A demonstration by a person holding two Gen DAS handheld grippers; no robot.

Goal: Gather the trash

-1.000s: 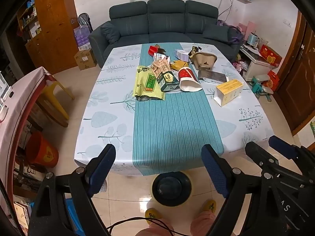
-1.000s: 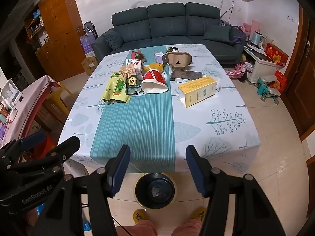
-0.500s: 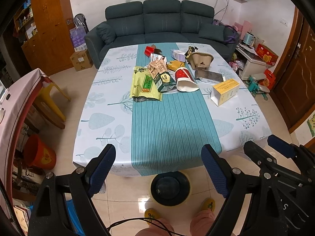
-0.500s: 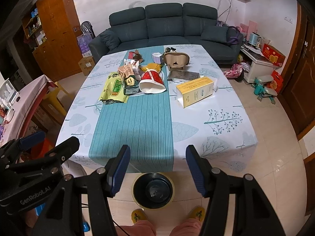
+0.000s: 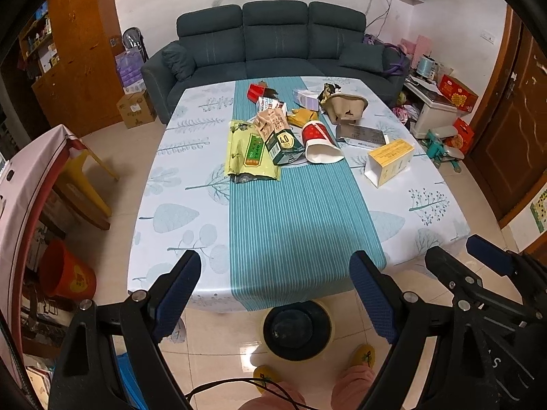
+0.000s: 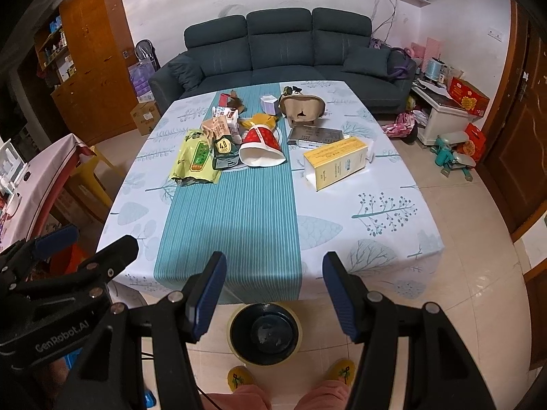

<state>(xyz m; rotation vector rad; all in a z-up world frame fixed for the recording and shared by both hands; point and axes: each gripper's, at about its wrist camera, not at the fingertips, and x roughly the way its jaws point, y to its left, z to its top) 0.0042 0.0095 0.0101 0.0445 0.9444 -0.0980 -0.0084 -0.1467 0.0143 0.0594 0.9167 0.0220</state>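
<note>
We've got both grippers hanging over the near edge of the table (image 5: 177,184), low in frame. The left gripper (image 5: 275,294) is spread wide with nothing between its pads, and the right gripper (image 6: 273,294) is also apart and empty. The trash sits well away, up in the middle of the frame: a green snack bag (image 5: 251,152), a red paper cup (image 5: 319,141) on its side, a yellow box (image 6: 336,162). The black bin (image 6: 265,333) sits on the floor bottom centre, by our slippers.
</note>
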